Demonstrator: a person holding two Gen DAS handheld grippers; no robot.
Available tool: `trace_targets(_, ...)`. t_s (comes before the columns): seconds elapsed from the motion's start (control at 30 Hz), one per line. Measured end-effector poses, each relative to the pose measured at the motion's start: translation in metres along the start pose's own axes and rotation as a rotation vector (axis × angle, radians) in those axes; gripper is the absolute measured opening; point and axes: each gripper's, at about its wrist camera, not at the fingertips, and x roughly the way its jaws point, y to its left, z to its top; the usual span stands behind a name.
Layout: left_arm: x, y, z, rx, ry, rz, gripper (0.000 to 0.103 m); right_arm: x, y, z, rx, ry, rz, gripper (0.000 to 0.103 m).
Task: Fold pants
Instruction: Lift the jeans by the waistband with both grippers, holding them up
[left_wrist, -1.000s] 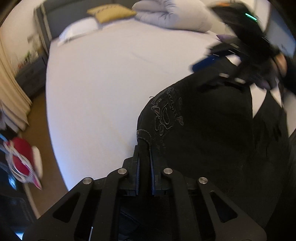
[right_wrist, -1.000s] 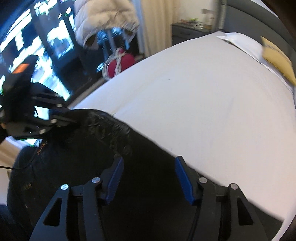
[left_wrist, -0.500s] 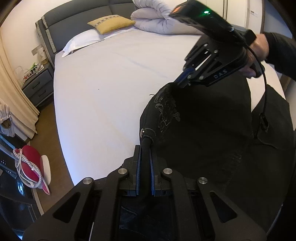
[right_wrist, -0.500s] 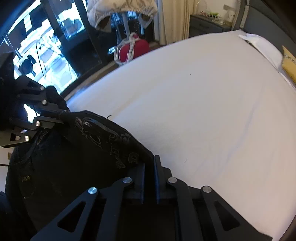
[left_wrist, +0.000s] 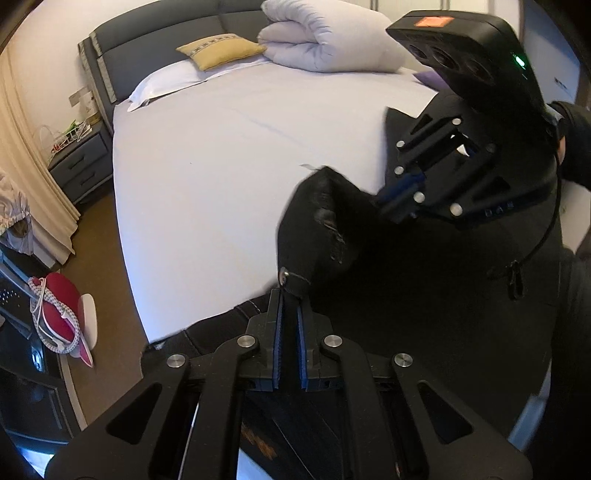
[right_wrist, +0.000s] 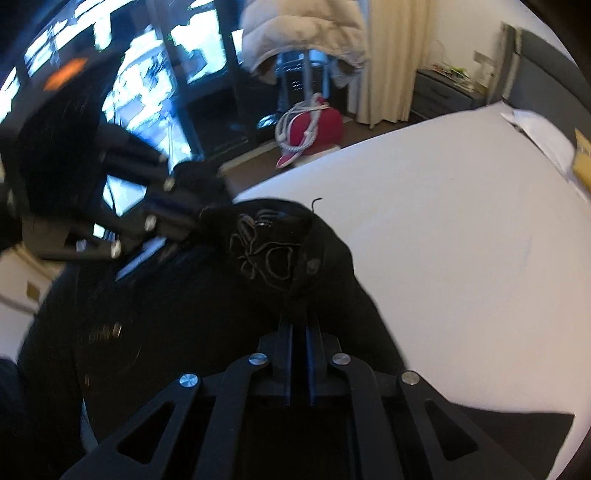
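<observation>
The black pants (left_wrist: 406, 295) hang lifted over the near edge of the white bed (left_wrist: 221, 155). My left gripper (left_wrist: 290, 295) is shut on the waistband edge by a metal rivet. My right gripper (left_wrist: 384, 201) is shut on the same top edge a short way to the right, the fabric bunched between the two. In the right wrist view my right gripper (right_wrist: 300, 325) pinches the pants (right_wrist: 221, 314) just below the embroidered pocket, and my left gripper (right_wrist: 192, 218) holds the edge at the upper left, blurred.
A folded white duvet (left_wrist: 332, 40), a yellow cushion (left_wrist: 218, 50) and a white pillow (left_wrist: 166, 81) lie at the head of the bed. A grey nightstand (left_wrist: 79, 166) and curtain stand at left. A red item (left_wrist: 59, 314) lies on the floor.
My right gripper went from open to shut on the pants' top edge. Both grippers then lifted the waistband and drew closer, bunching the fabric between them.
</observation>
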Motion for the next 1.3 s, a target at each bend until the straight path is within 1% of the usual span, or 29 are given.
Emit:
trace_targets(0.07, -0.008, -0.020, -0.020, 0.033, 0.020, 0.012, 0.005, -0.006, 0.027, -0.023, -0.018, 0.012, -0.018, 0.008)
trace_targets(0.13, -0.016, -0.040, -0.042, 0.054, 0.041, -0.002, 0.005, -0.014, 0.049, -0.047, -0.059, 0.036, -0.071, 0.008)
trace_targets(0.2, -0.022, -0.065, -0.066, 0.106, 0.071, 0.008, 0.004, -0.021, 0.073, -0.073, -0.085, 0.061, -0.119, 0.008)
trace_targets(0.3, -0.031, -0.098, -0.096, 0.187, 0.104, 0.030, 0.002, -0.026, 0.107, -0.103, -0.117, 0.090, -0.173, 0.007)
trace_targets(0.4, -0.038, -0.126, -0.119, 0.221, 0.127, 0.019, 0.001, -0.019, 0.143, -0.125, -0.201, 0.126, -0.271, 0.007)
trace_targets(0.5, -0.042, -0.155, -0.138, 0.270, 0.150, 0.030, 0.000, -0.011, 0.170, -0.142, -0.285, 0.168, -0.356, 0.007)
trace_targets(0.6, -0.046, -0.174, -0.148, 0.287, 0.151, 0.027, 0.000, -0.014, 0.184, -0.150, -0.272, 0.161, -0.368, 0.007)
trace_targets(0.7, -0.053, -0.188, -0.157, 0.302, 0.148, 0.038, 0.000, -0.014, 0.198, -0.152, -0.287, 0.154, -0.400, 0.007)
trace_targets(0.83, -0.061, -0.185, -0.161, 0.286, 0.147, 0.034, 0.000, -0.015, 0.212, -0.156, -0.316, 0.159, -0.428, 0.007)
trace_targets(1.07, -0.075, -0.189, -0.168, 0.291, 0.152, 0.005, 0.000, -0.014, 0.213, -0.159, -0.302, 0.176, -0.452, 0.008)
trace_targets(1.1, -0.076, -0.187, -0.168, 0.287, 0.153, 0.005, 0.000, -0.013, 0.212, -0.153, -0.301, 0.176, -0.452, 0.008)
trace_targets(1.2, -0.078, -0.184, -0.167, 0.269, 0.151, 0.002, 0.000, -0.016, 0.216, -0.158, -0.299, 0.179, -0.459, 0.008)
trace_targets(1.3, -0.077, -0.182, -0.170, 0.255, 0.159, -0.001, 0.000, -0.006, 0.214, -0.153, -0.296, 0.189, -0.468, 0.008)
